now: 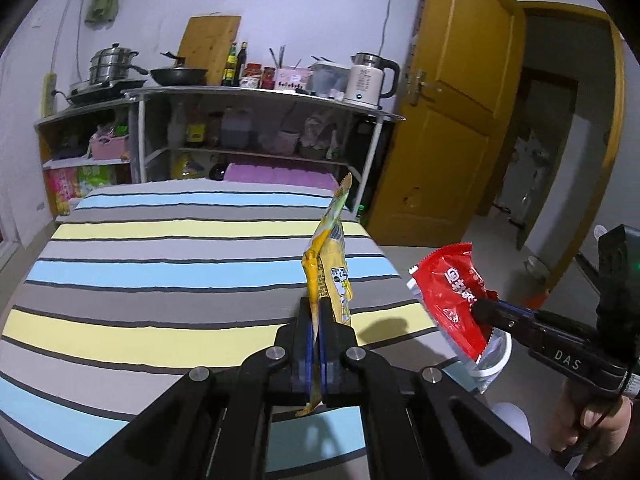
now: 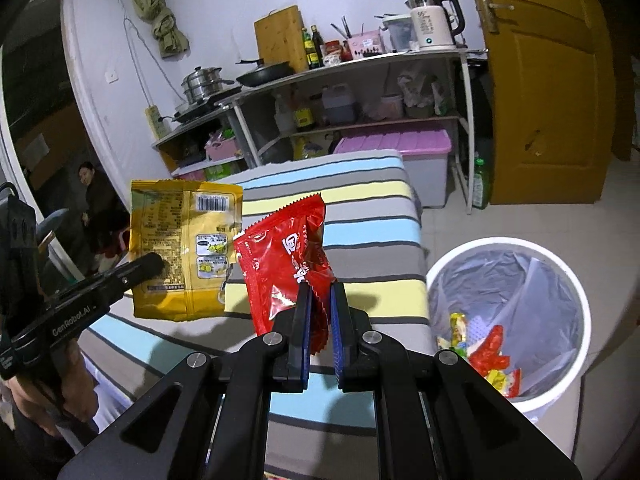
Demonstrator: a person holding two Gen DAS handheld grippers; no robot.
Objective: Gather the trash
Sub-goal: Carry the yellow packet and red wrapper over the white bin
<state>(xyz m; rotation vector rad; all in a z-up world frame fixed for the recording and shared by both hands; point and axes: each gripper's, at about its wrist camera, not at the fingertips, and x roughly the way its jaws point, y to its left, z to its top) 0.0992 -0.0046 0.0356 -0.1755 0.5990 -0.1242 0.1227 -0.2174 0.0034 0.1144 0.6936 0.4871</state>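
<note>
A striped bed (image 1: 168, 264) in grey, blue and yellow filled the middle of the room. Beyond its far end stood a metal shelf rack (image 1: 256, 94) carrying a black frying pan (image 1: 179, 75), a steel steamer pot (image 1: 112, 65), a wooden cutting board (image 1: 208, 48), sauce bottles (image 1: 235, 65) and a white electric kettle (image 1: 370, 80). A purple-lidded storage box (image 2: 420, 160) sat under the rack, just off the bed's far end, and a yellow door (image 2: 548, 92) stood to the right of the bed.

Beside the bed's right edge stood a white trash bin (image 2: 512, 320) lined with a clear bag, a few red and yellow wrappers already lying in its bottom.

The left claw (image 1: 318, 312) was clamped on the lower edge of a yellow snack wrapper (image 1: 332, 256), held upright above the bed; its back showed a barcode and printed text. The right claw (image 2: 320, 300) pinched a crinkled red snack wrapper (image 2: 288, 256) with white lettering and a serrated top edge, held above the bed's right side, just left of the bin. The two wrappers hung close together, side by side, clear of the bedding.
</note>
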